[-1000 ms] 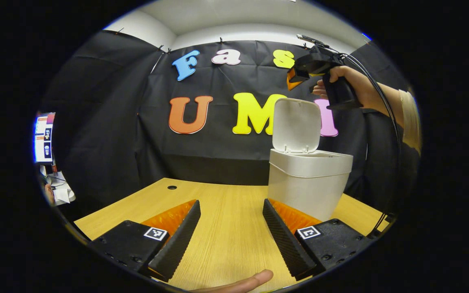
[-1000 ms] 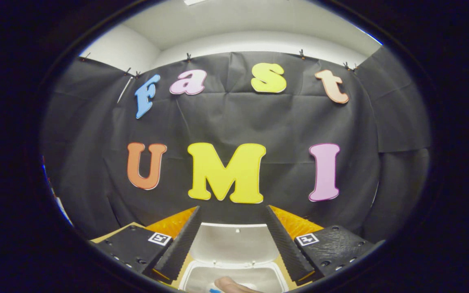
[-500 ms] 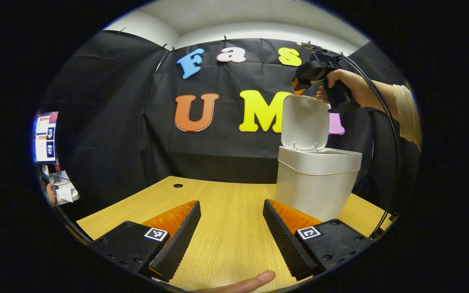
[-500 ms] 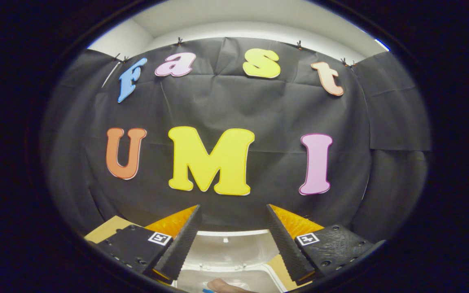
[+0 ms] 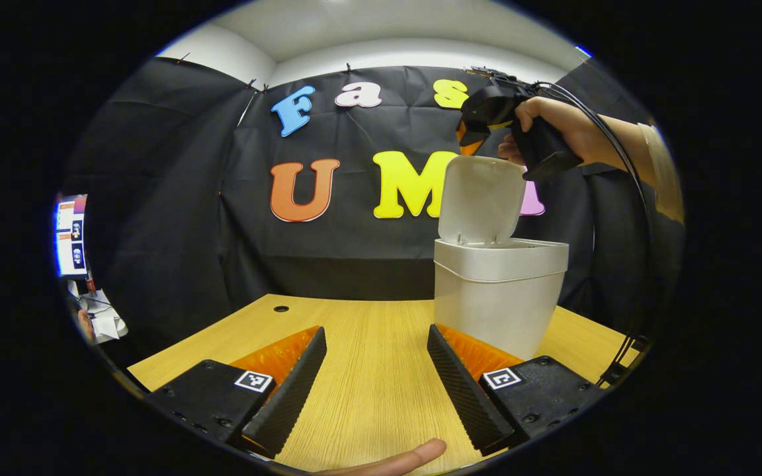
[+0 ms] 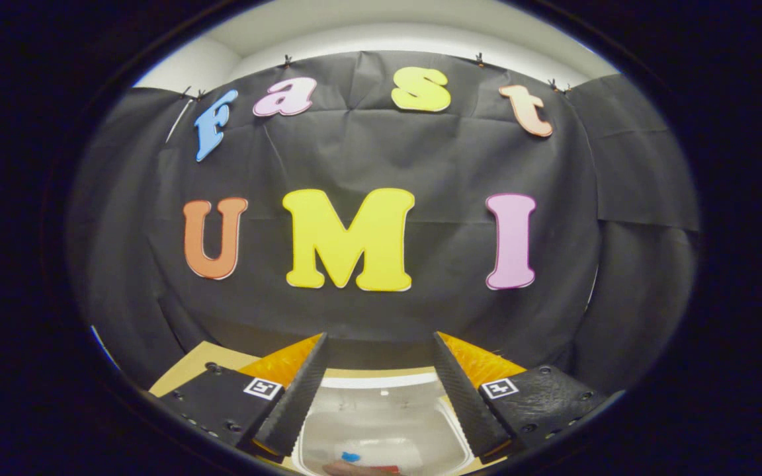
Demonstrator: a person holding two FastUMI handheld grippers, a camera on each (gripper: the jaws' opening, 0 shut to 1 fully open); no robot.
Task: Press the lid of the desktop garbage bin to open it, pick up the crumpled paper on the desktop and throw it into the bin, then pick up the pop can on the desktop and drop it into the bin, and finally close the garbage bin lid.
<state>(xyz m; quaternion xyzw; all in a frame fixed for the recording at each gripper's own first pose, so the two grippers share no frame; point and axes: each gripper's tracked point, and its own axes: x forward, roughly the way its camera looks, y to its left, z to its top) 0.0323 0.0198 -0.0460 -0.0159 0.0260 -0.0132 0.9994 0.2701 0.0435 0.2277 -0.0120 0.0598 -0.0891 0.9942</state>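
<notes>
The white desktop bin (image 5: 497, 301) stands on the wooden table (image 5: 368, 390), its lid (image 5: 480, 198) swung up and upright. In the left gripper view a hand holds my right gripper (image 5: 472, 129) just above and behind the lid's top edge. My left gripper (image 5: 376, 328) hovers low over the table left of the bin, open, nothing between its fingers. In the right gripper view my right gripper (image 6: 380, 339) is open, and below it lies the bin's white inside (image 6: 381, 423) with something blue and red (image 6: 354, 457) at the bottom.
A monitor (image 5: 70, 235) and papers (image 5: 106, 320) sit beyond the table's left edge. A cable hole (image 5: 281, 309) marks the table's far left part. A black cable (image 5: 629, 192) hangs from the right gripper. A fingertip (image 5: 414, 456) shows at the bottom.
The right gripper has dropped a little closer to the lid's top edge, and its view now looks deeper into the bin. The lid stays upright. My left gripper has barely shifted.
</notes>
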